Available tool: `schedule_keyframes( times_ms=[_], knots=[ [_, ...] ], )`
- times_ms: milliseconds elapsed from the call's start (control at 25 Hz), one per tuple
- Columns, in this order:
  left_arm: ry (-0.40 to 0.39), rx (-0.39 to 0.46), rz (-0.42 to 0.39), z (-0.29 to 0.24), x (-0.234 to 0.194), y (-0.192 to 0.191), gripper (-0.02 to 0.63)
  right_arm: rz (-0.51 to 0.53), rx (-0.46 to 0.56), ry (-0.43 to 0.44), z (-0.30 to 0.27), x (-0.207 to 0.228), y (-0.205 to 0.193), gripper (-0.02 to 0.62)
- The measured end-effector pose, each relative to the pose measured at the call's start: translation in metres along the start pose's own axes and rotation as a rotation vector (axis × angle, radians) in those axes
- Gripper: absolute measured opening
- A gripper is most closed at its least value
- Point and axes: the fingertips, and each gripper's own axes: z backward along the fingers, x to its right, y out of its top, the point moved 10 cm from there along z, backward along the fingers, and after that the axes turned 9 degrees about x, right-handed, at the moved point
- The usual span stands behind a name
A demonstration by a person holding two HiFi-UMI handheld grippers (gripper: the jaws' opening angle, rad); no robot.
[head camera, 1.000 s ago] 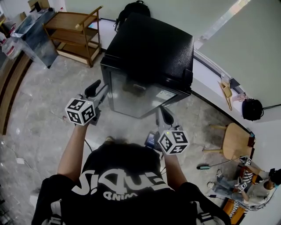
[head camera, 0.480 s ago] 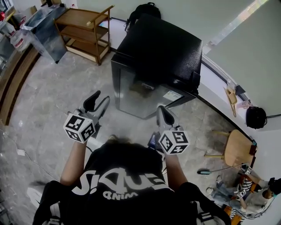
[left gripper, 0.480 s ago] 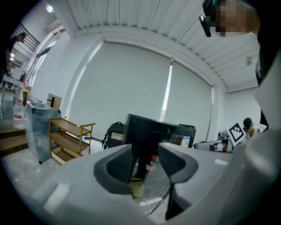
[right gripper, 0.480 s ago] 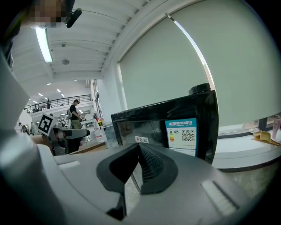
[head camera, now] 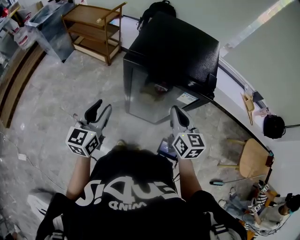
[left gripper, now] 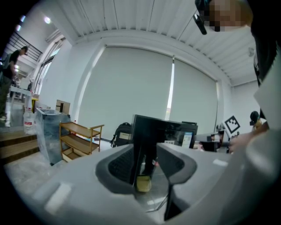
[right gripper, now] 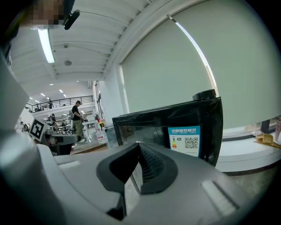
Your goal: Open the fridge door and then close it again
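The black mini fridge (head camera: 173, 51) stands on the floor in front of me, its glass door (head camera: 154, 101) flat against the cabinet. My left gripper (head camera: 99, 108) hovers left of the door's front corner, apart from it. Its jaws are closing, with a gap and nothing between them (left gripper: 147, 151); the fridge (left gripper: 162, 132) shows beyond that gap. My right gripper (head camera: 177, 112) hangs just before the door's right part, not touching. Its fingertips meet (right gripper: 139, 147), with nothing held. The labelled door (right gripper: 175, 127) fills the right gripper view.
A wooden shelf cart (head camera: 96, 30) stands at the far left beside a plastic-covered cabinet (head camera: 47, 23). A black backpack (head camera: 157, 9) leans behind the fridge. At the right are a wooden chair (head camera: 251, 152), a black bag (head camera: 273, 125) and a seated person (head camera: 276, 206).
My left gripper has drawn back from the fridge's left front corner toward my body. The right gripper has hardly moved. The door stays closed.
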Motion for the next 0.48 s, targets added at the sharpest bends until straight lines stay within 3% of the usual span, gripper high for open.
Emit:
schedule_keyframes(
  times_ms=[120,320,480],
  knots=[
    [0.014,0.002,0.005,0.001,0.0,0.0,0.13,0.001,-0.005,0.011,0.001,-0.005,-0.001,-0.003],
    [0.059,0.0,0.027,0.002,-0.005,-0.005,0.004,0.012,-0.022,0.027,0.003,-0.014,-0.008,-0.003],
    [0.039,0.001,0.013,0.001,-0.003,-0.004,0.0,0.017,-0.027,0.035,0.005,-0.019,-0.009,-0.003]
  ],
)
